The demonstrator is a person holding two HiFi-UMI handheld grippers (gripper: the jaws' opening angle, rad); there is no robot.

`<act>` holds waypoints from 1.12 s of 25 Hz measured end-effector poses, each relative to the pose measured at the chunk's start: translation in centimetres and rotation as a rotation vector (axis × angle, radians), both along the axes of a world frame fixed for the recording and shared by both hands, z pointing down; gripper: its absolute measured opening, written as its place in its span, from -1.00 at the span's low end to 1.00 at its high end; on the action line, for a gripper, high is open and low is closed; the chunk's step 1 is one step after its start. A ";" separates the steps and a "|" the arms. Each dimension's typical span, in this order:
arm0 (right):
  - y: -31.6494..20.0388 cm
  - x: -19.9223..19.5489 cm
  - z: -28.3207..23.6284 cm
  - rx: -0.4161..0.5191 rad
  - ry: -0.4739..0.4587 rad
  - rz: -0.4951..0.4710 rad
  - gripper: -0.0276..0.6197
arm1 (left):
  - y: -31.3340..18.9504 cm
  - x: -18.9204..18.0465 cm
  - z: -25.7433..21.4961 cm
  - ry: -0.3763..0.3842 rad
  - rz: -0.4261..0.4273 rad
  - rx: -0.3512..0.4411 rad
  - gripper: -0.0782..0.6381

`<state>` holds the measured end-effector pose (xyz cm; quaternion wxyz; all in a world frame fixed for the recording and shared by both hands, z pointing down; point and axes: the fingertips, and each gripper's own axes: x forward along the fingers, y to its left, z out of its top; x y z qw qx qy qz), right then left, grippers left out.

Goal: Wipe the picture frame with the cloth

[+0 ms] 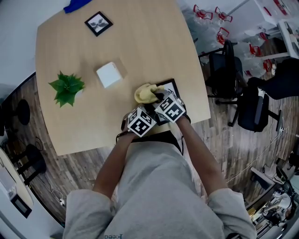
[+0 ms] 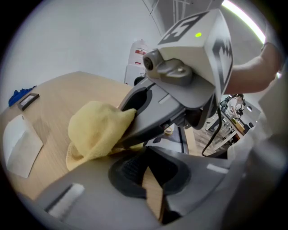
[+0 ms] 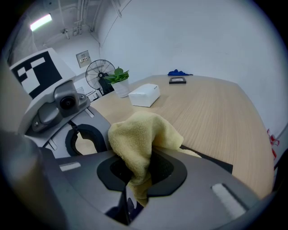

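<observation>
On my far left a small green plant [image 1: 67, 87] stands on the pale wooden tabletop [image 1: 140, 42]. Behind it, near the far edge, a little black frame [image 1: 98, 23] lies flat with a blue object [image 1: 77, 4] just beyond. A white box [image 1: 109, 74] sits to the right of the plant, well apart from both.

Next comes my left tool [image 2: 153, 197], held low over the near edge of the tabletop. Its jaws stand slightly apart. I see only a sliver of bare wood through the gap and nothing gripped between them.

Just right of it, and nearly touching it, is my right tool [image 3: 128, 197]. It is clenched on the yellow cloth [image 3: 141, 134], with a fold of the fabric pinched down between the jaws. The rest of the cloth bunches up and spills forward past the tips.

The bunched cloth rests on the picture frame [image 1: 172, 86], a dark-rimmed one lying flat near the tabletop's front right corner. Both tools cover most of it. From the right gripper view I can only see its black edge poking out beneath the cloth.

Off the tabletop to the right, dark office chairs [image 1: 226, 70] stand on the wood floor.
</observation>
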<state>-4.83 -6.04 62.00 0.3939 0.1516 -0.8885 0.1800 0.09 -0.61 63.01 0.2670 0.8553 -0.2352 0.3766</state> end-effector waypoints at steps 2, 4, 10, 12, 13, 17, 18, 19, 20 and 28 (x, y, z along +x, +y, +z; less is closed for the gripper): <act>0.2 0.4 0.2 -0.006 0.000 0.010 -0.76 | 0.0 0.0 0.1 -0.003 0.002 0.004 -0.64; 0.5 0.8 0.4 -0.016 0.000 0.022 -0.76 | 0.1 -0.1 0.1 -0.006 0.004 0.010 -0.64; 1.1 2.2 0.5 -0.029 0.002 0.063 -0.76 | 0.1 0.1 0.1 -0.023 0.014 0.026 -0.64; 1.3 2.6 0.5 -0.029 0.005 0.072 -0.76 | 0.1 0.1 0.1 -0.026 0.017 0.028 -0.64; 1.4 2.7 0.5 -0.029 0.007 0.075 -0.76 | 0.1 0.1 0.1 -0.026 0.017 0.029 -0.64; 1.8 3.5 0.6 -0.025 0.022 0.081 -0.76 | 0.2 0.0 0.1 -0.024 0.009 0.032 -0.64; 2.0 3.7 0.6 -0.024 0.026 0.084 -0.76 | 0.2 0.0 0.2 -0.024 0.008 0.034 -0.64; 2.1 3.9 0.7 -0.022 0.029 0.089 -0.76 | 0.2 0.0 0.2 -0.022 0.007 0.035 -0.64; 2.2 4.1 0.7 -0.021 0.031 0.096 -0.76 | 0.2 0.0 0.2 -0.020 0.007 0.036 -0.64; 4.4 5.8 1.6 -0.033 0.048 0.153 -0.76 | 0.1 0.0 0.1 -0.011 0.010 0.035 -0.64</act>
